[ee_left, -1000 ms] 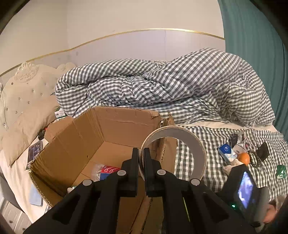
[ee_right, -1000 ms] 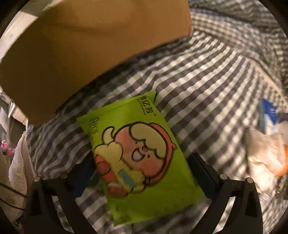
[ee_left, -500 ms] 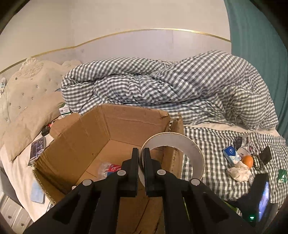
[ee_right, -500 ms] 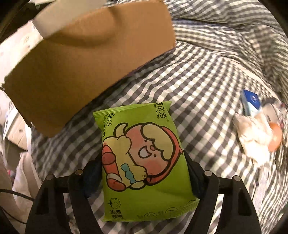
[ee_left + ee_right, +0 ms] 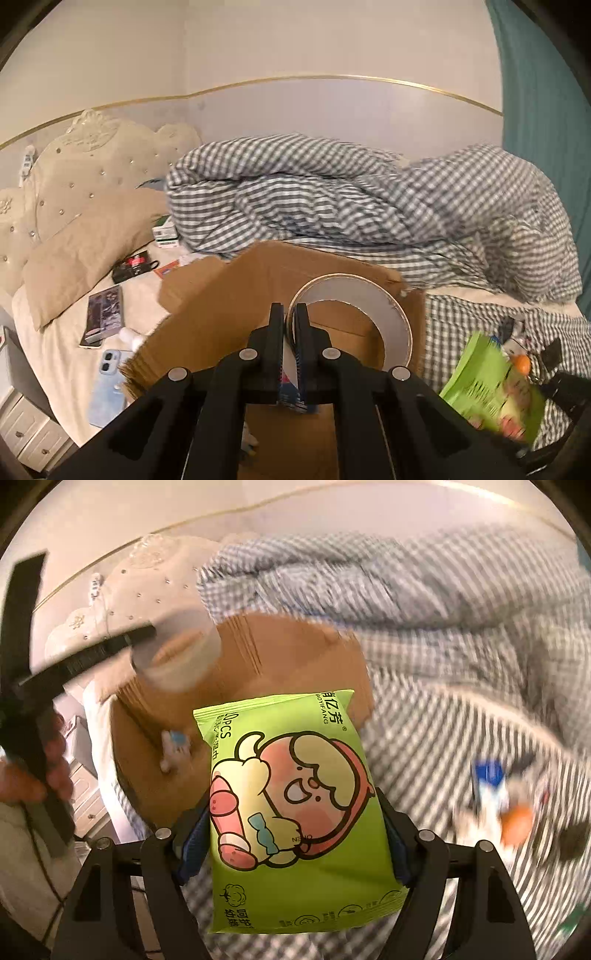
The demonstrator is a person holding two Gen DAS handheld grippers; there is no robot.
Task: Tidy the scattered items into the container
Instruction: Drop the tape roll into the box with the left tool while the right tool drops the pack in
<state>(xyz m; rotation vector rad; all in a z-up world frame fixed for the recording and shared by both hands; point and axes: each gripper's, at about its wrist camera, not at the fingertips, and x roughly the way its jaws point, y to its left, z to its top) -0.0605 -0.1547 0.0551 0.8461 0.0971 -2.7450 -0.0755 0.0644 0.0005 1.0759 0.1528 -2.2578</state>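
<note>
While the left gripper (image 5: 290, 325) had its jaws pressed tight on the wall of a wide, pale tape roll (image 5: 369, 302), the ring hung upright over the open cardboard box (image 5: 229, 295) on the bed. To its right, the right gripper (image 5: 291, 830) pinched a lime-green wet-wipe pack (image 5: 295, 805) by its two long edges, clear of the checked bedsheet (image 5: 443, 720). Its glossy face bore a pink-and-cream cartoon child, dark lettering and a cotton emblem. Farther right lay a blurred blue packet (image 5: 487, 775) and an orange ball (image 5: 517, 821).
</note>
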